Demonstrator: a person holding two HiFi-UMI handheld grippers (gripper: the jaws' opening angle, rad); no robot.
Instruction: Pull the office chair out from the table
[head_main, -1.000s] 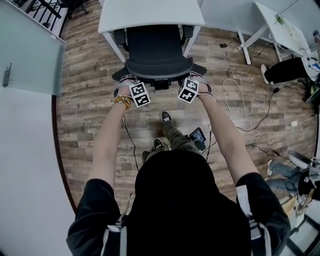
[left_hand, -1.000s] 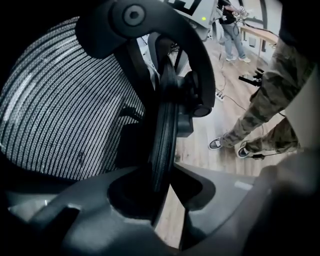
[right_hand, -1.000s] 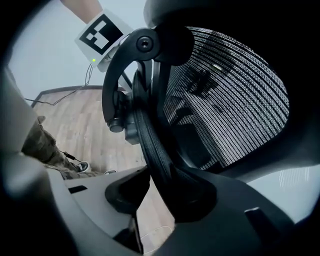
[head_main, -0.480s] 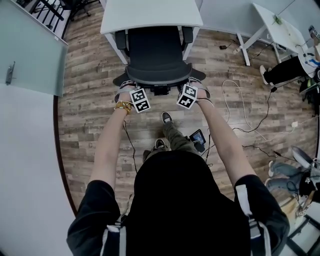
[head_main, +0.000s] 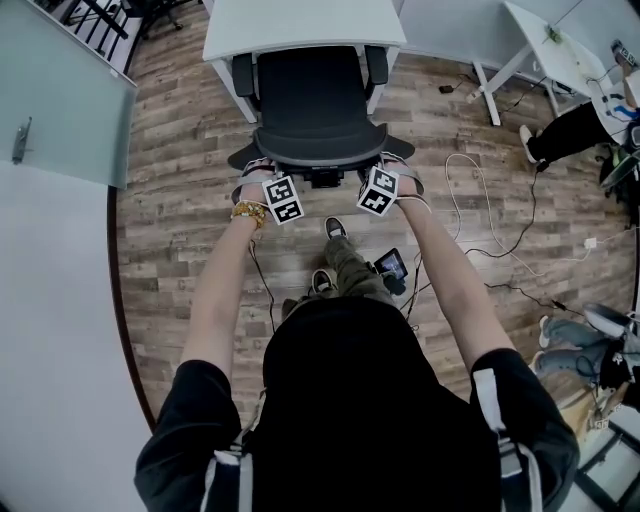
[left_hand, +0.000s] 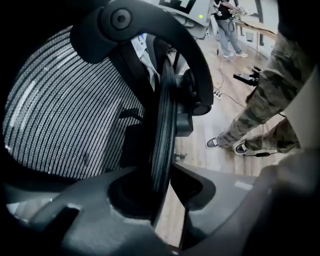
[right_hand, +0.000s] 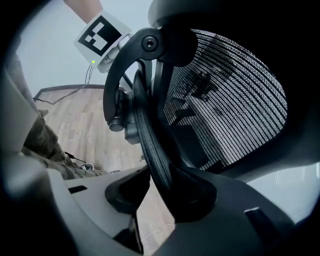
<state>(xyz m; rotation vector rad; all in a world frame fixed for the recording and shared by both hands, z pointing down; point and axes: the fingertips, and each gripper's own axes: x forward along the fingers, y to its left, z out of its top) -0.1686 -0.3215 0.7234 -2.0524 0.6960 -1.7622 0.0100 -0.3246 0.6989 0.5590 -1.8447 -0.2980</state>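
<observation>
Since both grippers already have a bite on the frame, this step is really just about pulling straight. My left gripper (left_hand: 166, 175) is closed partway, pinching the left rim of the backrest on the black mesh office chair (head_main: 315, 105). My right gripper (right_hand: 160, 185) has the same kind of clamp on the right rim.

The chair sits at 12 o'clock from me, its seat front tucked under the white rectangular table (head_main: 300, 25) and the backrest right at my hands. It faces 12 with its back toward me at 6, and the backrest's wide line runs 9 to 3.

So I reckon the trick is drawing both hands toward 6 at the same pace. If one leads, the seat probably swivels and the whole thing veers off. I'd also pull level rather than downward so the rim doesn't slide out of the jaws. And I'd watch the thin black cable (head_main: 262, 290) on the wood-plank floor (head_main: 170, 230) around 6 as I back up.
</observation>
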